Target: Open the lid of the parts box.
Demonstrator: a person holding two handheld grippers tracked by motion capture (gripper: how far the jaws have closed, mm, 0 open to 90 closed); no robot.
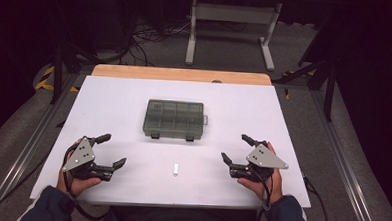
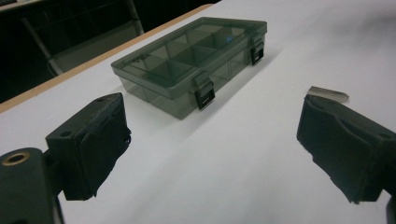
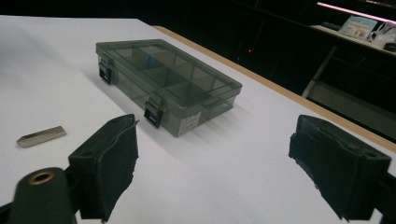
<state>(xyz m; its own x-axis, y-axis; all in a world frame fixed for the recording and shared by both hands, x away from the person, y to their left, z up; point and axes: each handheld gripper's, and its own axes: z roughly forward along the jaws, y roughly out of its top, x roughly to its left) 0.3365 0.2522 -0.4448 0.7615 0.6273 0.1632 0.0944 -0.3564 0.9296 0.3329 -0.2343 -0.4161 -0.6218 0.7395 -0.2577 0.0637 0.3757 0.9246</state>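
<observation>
A smoky grey compartment box (image 1: pixel 174 119) with a shut lid and two black latches lies on the white table (image 1: pixel 109 106). It also appears as the box (image 2: pixel 191 65) in the left gripper view and the box (image 3: pixel 166 81) in the right gripper view. A small metal bar (image 1: pixel 176 169) lies nearer the front edge, between both hands; the bar (image 3: pixel 41 136) and the bar (image 2: pixel 329 94) are partly visible from the grippers. My left gripper (image 1: pixel 110 150) is open and empty at the front left. My right gripper (image 1: pixel 235 148) is open and empty at the front right.
A wooden strip (image 1: pixel 180 74) runs along the table's far edge. Beyond it stand a white frame (image 1: pixel 233 22) and cables (image 1: pixel 147 36) on the floor. Metal rails (image 1: pixel 38 128) flank the table.
</observation>
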